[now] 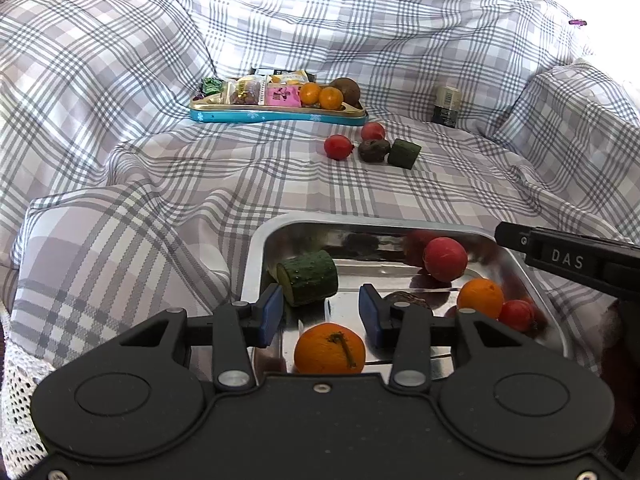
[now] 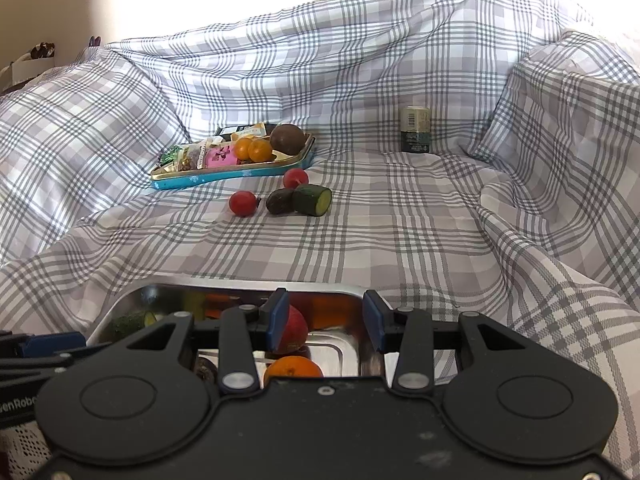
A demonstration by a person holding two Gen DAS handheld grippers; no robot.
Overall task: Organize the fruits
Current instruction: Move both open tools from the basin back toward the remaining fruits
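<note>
A steel tray (image 1: 256, 256) lies near on the checked cloth. It holds a cucumber piece (image 1: 308, 278), a red fruit (image 1: 445, 259), two oranges (image 1: 330, 348) (image 1: 480, 298), a small red fruit (image 1: 517, 315) and a dark fruit (image 1: 408, 300). My left gripper (image 1: 320, 314) hovers open over the tray, above the near orange, with nothing between its blue pads. My right gripper (image 2: 326, 320) is open over the tray's right end (image 2: 360, 292), the red fruit (image 2: 296, 330) just beyond its left pad. Farther off lie two red fruits (image 2: 243, 203) (image 2: 296, 178), a dark fruit (image 2: 280, 201) and a cucumber piece (image 2: 314, 199).
A blue tin tray (image 1: 280, 115) at the back holds wrapped snacks, two oranges (image 1: 320, 95) and a brown fruit (image 1: 346, 89). A small jar (image 2: 416, 130) stands at the back right. Cloth-covered cushions rise on the left, back and right. The right gripper's finger (image 1: 568, 260) reaches in over the steel tray.
</note>
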